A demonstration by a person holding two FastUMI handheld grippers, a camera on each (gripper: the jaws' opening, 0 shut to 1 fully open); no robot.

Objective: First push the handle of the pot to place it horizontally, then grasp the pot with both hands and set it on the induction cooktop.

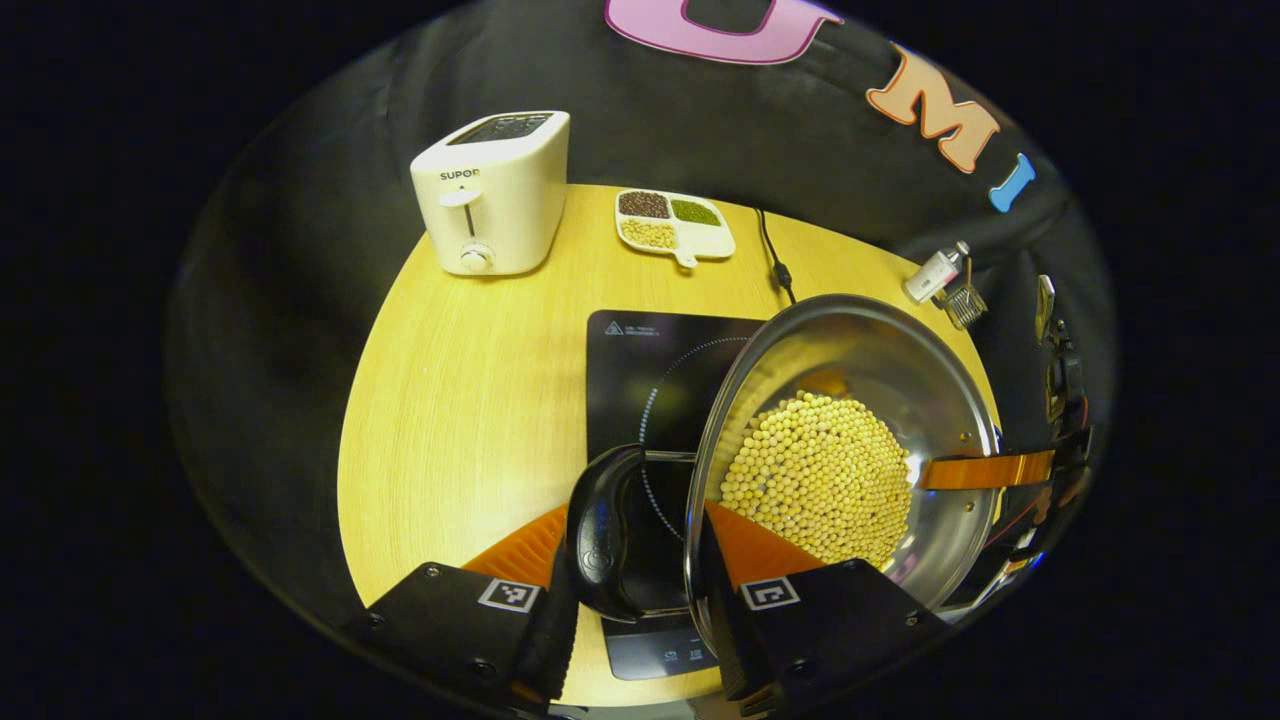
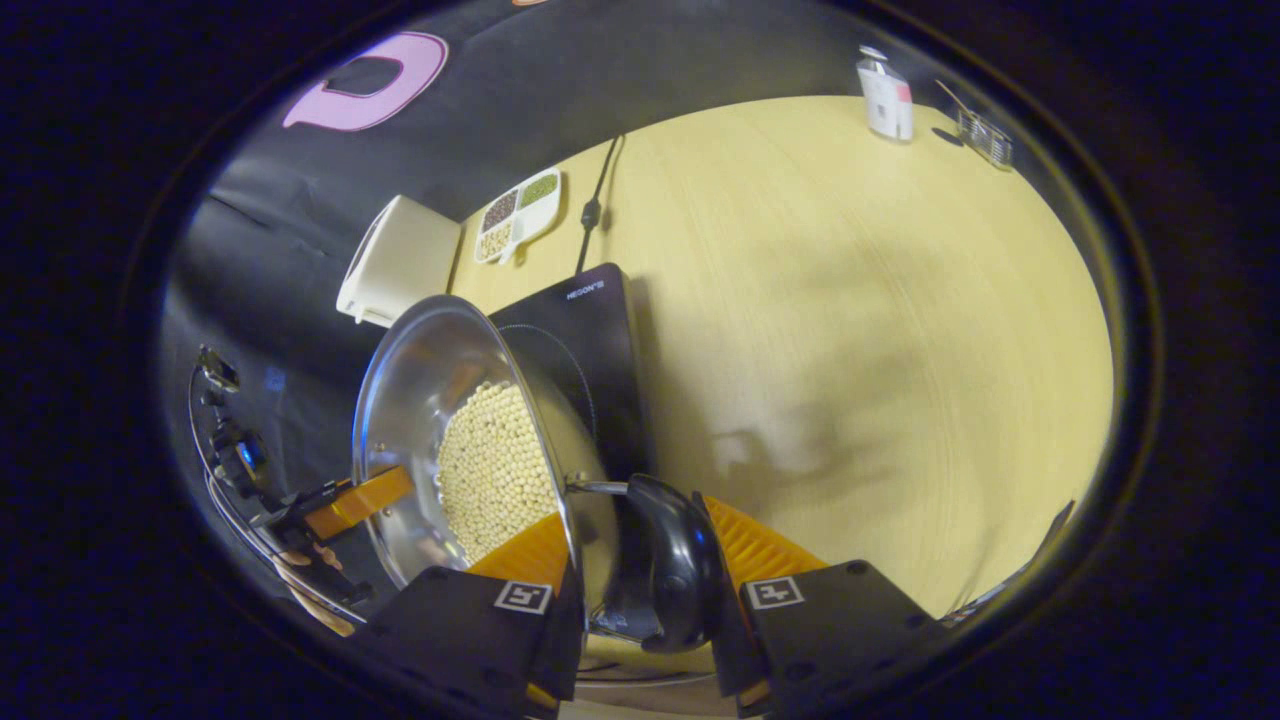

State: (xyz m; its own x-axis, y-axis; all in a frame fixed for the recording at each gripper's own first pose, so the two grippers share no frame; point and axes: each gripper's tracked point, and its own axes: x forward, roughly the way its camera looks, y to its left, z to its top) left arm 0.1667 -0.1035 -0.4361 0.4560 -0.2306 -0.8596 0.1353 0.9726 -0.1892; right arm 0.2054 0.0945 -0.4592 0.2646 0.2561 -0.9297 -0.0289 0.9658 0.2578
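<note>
Left tool (image 1: 640, 540) clamped on pot (image 1: 850, 440) handle (image 1: 600, 530), right tool (image 2: 640, 560) clamped on opposite handle (image 2: 665, 570), above induction cooktop (image 1: 640, 370)

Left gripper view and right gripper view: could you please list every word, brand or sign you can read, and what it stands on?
"SUPOR": on the front of the toaster.
Cooktop: a small warning sign and lines of print at its far corner, too blurred to read in either view.
Bottle: its label is too small to read.
Pot: I can see no text on it.
</note>
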